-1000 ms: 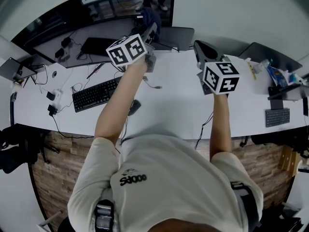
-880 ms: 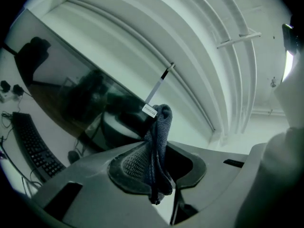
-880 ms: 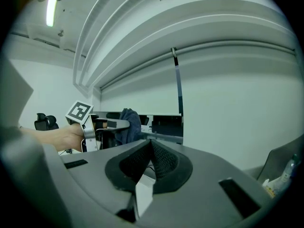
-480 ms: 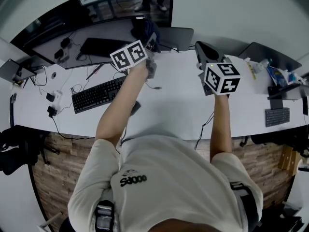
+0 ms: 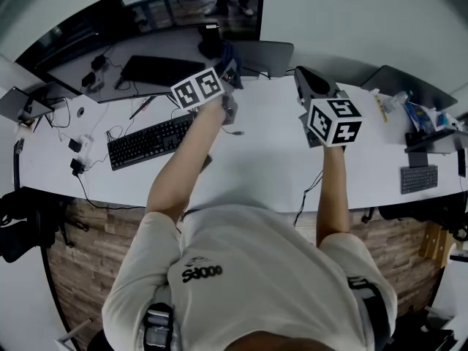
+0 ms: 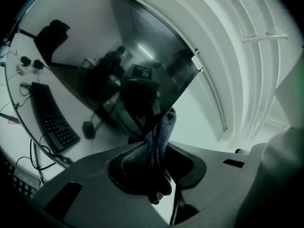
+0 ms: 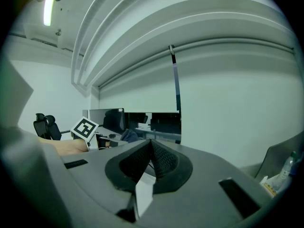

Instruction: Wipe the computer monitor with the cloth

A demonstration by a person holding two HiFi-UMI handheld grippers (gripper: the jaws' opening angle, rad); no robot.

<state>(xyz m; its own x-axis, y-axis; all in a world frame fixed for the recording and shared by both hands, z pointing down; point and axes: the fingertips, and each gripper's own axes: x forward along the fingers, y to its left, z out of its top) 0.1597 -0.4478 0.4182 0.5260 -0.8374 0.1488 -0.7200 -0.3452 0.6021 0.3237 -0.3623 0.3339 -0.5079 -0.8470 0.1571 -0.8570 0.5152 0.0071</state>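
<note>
A wide curved monitor with a dark screen stands at the back left of the white desk. My left gripper is shut on a dark blue cloth, which is pressed against the screen's lower right part. In the left gripper view the cloth bunches between the jaws, its tip touching the monitor. My right gripper hovers over the desk to the right of the monitor, shut with nothing in it. In the right gripper view the right gripper points at the monitor's right end and the cloth.
A black keyboard lies left of my left arm, with a mouse partly hidden under the arm. Cables and adapters lie at the desk's left. A small keyboard, bottles and a grey device crowd the right end.
My left gripper has slid a little down and to the right with the cloth against the screen. The right gripper has hardly moved.
</note>
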